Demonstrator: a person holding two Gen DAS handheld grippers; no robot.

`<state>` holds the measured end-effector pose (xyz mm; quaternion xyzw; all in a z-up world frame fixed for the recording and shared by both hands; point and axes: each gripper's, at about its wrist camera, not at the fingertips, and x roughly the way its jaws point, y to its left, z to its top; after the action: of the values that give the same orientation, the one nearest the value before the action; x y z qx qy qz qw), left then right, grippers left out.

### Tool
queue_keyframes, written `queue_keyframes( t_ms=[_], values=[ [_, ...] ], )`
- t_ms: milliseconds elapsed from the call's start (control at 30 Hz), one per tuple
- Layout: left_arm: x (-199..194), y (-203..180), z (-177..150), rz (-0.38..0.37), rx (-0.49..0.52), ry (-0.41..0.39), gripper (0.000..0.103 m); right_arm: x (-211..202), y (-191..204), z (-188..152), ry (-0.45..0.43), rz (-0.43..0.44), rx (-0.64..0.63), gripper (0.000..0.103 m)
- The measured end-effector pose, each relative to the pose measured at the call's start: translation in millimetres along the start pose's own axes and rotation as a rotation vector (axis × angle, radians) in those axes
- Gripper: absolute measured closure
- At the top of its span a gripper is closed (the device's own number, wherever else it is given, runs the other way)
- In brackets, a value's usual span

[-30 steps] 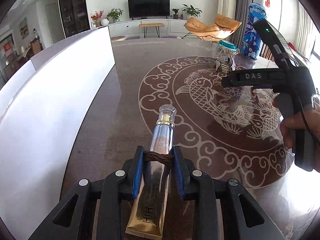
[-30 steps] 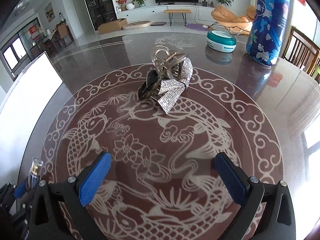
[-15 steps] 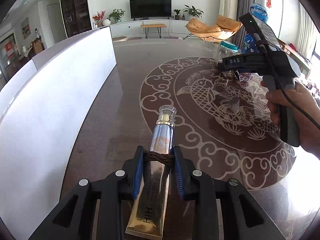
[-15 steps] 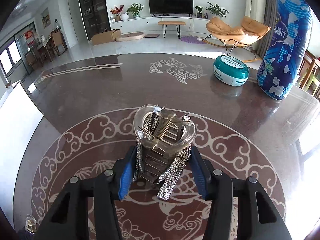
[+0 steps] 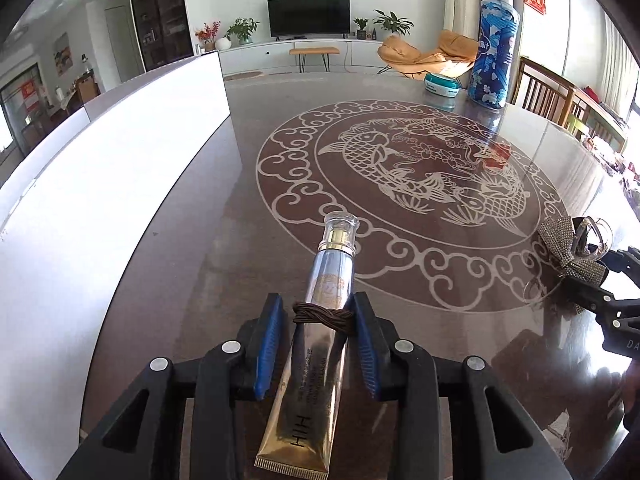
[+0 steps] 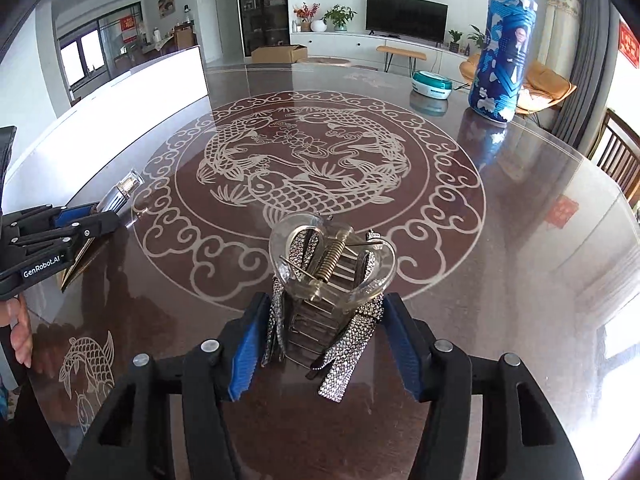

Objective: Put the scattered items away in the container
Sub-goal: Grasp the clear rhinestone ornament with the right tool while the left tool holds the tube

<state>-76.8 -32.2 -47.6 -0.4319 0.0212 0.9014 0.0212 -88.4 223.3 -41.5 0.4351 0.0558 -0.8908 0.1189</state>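
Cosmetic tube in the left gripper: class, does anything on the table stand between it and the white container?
Nothing visible does. The left gripper holds the cosmetic tube beside the white container, with only bare table between; the container's wall must be cleared.

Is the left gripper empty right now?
No, the left gripper is shut on a gold cosmetic tube with a brown hair tie around it.

Table (image 6: 520, 240): glossy, mirror-like. Tube (image 5: 316, 360): shiny metallic foil, clear plastic cap. Hair clip (image 6: 332, 264): clear plastic, rhinestone ribbon.
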Motion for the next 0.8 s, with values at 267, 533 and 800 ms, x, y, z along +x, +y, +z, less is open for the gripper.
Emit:
queue_keyframes(
  t_ms=[267,533,800],
  values=[
    [9.3,2.5,0.6,0.005,-0.027,0.048,0.011,1.1,-1.6,0.8,0.018,-0.029,-0.005,0.013],
    [13.6,-0.1,1.4,-0.004,-0.013,0.071,0.000,2.4,-3.8,0.4,0.028,-0.057,0.008,0.004],
    [13.6,0.3,1.7,-0.004,-0.014,0.071,0.000,2.7,-5.6,0.4,0.032,-0.067,0.012,0.001]
  ],
)
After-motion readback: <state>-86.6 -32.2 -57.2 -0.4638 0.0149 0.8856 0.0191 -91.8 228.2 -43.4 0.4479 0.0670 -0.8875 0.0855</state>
